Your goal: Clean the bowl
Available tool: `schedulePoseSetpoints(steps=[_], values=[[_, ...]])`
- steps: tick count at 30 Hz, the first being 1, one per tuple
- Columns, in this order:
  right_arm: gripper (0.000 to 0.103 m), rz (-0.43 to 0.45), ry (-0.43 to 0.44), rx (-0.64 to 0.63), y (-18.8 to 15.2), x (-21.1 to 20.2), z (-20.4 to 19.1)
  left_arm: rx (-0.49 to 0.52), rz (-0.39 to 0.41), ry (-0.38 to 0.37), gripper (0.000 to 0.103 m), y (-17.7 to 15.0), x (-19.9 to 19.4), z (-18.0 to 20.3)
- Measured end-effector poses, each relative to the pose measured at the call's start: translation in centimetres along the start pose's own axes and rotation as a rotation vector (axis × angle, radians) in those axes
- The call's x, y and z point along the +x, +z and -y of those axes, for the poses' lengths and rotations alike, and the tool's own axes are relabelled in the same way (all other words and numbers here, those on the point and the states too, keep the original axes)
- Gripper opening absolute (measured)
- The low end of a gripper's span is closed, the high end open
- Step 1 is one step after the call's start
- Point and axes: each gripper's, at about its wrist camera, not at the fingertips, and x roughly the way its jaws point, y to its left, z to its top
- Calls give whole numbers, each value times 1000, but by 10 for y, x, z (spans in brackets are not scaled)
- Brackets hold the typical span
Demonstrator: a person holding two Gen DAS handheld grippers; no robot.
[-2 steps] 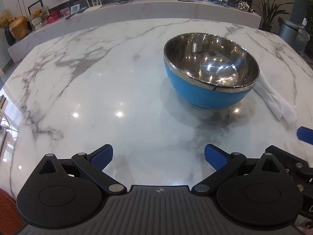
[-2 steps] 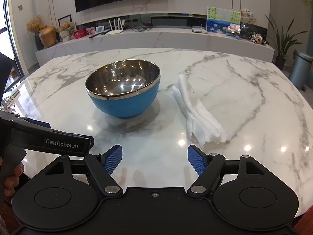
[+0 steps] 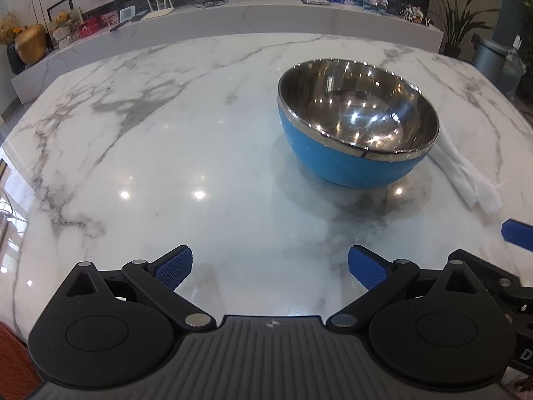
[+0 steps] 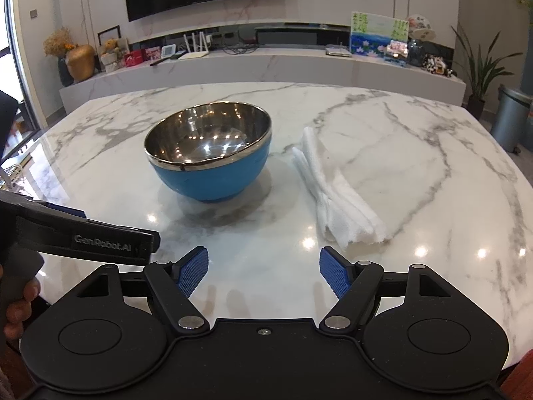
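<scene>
Hovering: left tongs (image 3: 269, 268) wide, empty | right tongs (image 4: 264, 271) parted, empty | bowl (image 4: 208, 156) untouched

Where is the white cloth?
The cloth lies folded on the marble table, just right of the blue bowl in the right wrist view, ahead of the right tool.

The white marble surface (image 4: 416, 153) is streaked with grey veins and dotted with bright glints. On it, the round bowl with a blue outside and mirror-silver steel inside (image 4: 213, 180) carries a silver rim band. The folded white cloth (image 4: 336, 200) is plain, unpatterned. The left tool (image 3: 269, 268) and the right tool (image 4: 264, 275) are both black, with blue, finely ribbed pads (image 4: 193, 275). White lettering runs along the left tool's black side.
</scene>
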Motion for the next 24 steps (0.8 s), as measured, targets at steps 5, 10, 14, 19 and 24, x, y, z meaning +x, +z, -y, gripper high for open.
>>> schedulePoseSetpoints(steps=[5, 10, 14, 19, 24], values=[[72, -2, -7, -8, -1, -1, 0, 3, 14, 5, 102, 1, -4, 10], [72, -9, -13, -18, -2, 0, -3, -28, 12, -34, 102, 0, -5, -6], [72, -13, -4, -2, 0, 2, -2, -12, 14, -22, 102, 0, -5, -4], [72, -2, 26, 9, 1, 1, -2, -7, 16, -8, 102, -1, -4, -5], [72, -31, 33, 36, 3, 2, 2, -3, 20, 6, 102, -1, -6, -4]])
